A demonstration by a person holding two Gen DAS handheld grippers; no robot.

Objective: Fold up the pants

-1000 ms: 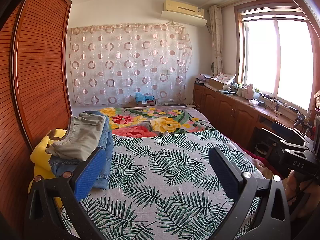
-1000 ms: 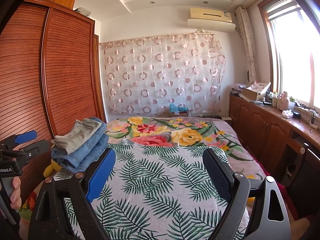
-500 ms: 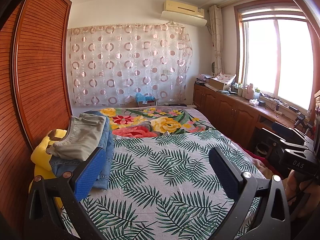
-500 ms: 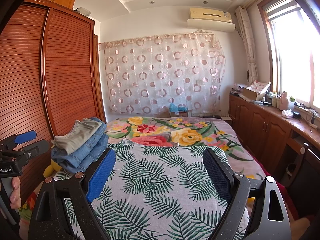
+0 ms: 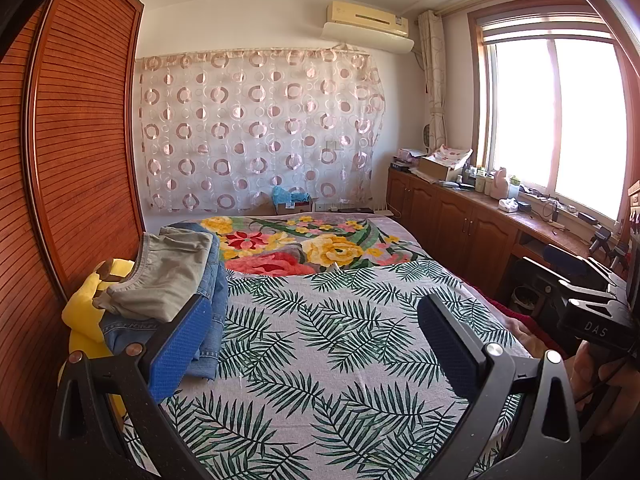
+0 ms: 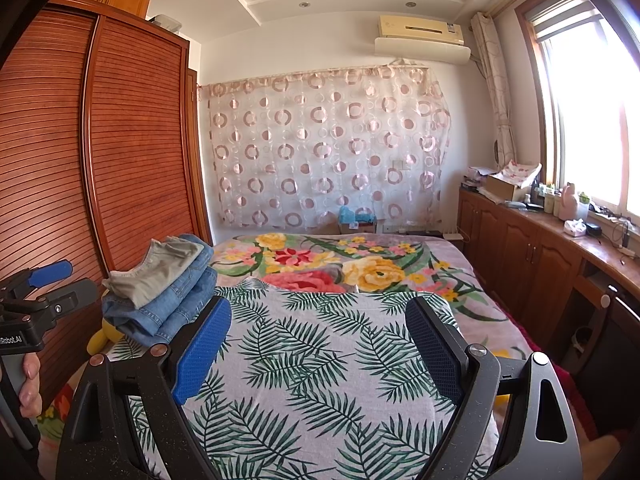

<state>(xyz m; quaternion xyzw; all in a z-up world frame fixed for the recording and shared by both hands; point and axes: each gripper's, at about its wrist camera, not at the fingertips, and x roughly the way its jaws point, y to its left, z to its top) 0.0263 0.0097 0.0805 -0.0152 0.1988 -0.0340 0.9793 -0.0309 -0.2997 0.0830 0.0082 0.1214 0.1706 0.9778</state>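
A stack of folded pants lies on the bed's left edge: khaki pants [image 5: 164, 276] on top of blue jeans [image 5: 208, 320]. The stack also shows in the right wrist view, khaki [image 6: 160, 270] over jeans [image 6: 176, 300]. My left gripper [image 5: 316, 336] is open and empty above the leaf-print cover [image 5: 340, 340], its left finger just right of the stack. My right gripper [image 6: 320, 344] is open and empty over the same cover [image 6: 312, 344], to the right of the stack.
A yellow plush toy [image 5: 86, 304] sits under the stack by the wooden wardrobe [image 5: 72, 152]. A floral blanket [image 5: 304, 244] covers the bed's far half. Wooden cabinets [image 5: 460, 224] with clutter run along the right under the window.
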